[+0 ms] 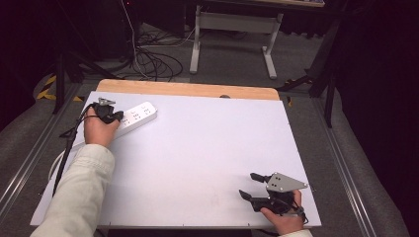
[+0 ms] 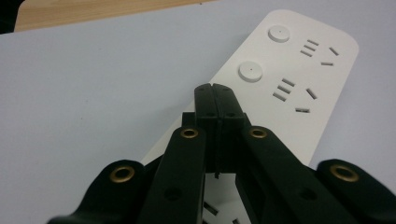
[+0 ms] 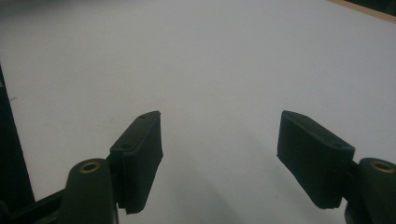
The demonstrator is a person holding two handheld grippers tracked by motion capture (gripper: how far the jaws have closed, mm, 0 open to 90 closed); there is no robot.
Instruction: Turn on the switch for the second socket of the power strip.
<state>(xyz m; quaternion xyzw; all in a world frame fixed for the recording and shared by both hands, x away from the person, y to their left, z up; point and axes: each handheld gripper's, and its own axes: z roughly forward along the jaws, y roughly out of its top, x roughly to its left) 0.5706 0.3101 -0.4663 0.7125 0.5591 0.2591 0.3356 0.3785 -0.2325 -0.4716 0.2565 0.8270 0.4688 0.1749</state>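
Left gripper point(image 1: 112, 116) on white power strip point(image 1: 138, 116)

White power strip point(image 1: 137, 116), flat on worktop point(image 1: 207, 148) near far-left corner, lying diagonally. Socket face up: two round buttons, slotted outlets beside them. Near end hidden under left gripper point(image 1: 109, 115).

You see white table surface point(image 1: 197, 158), wooden strip point(image 1: 188, 89) along its far edge. Beyond it, white desk frame point(image 1: 234, 29) on grey carpet, black cables point(image 1: 155, 64) tangled beside it.
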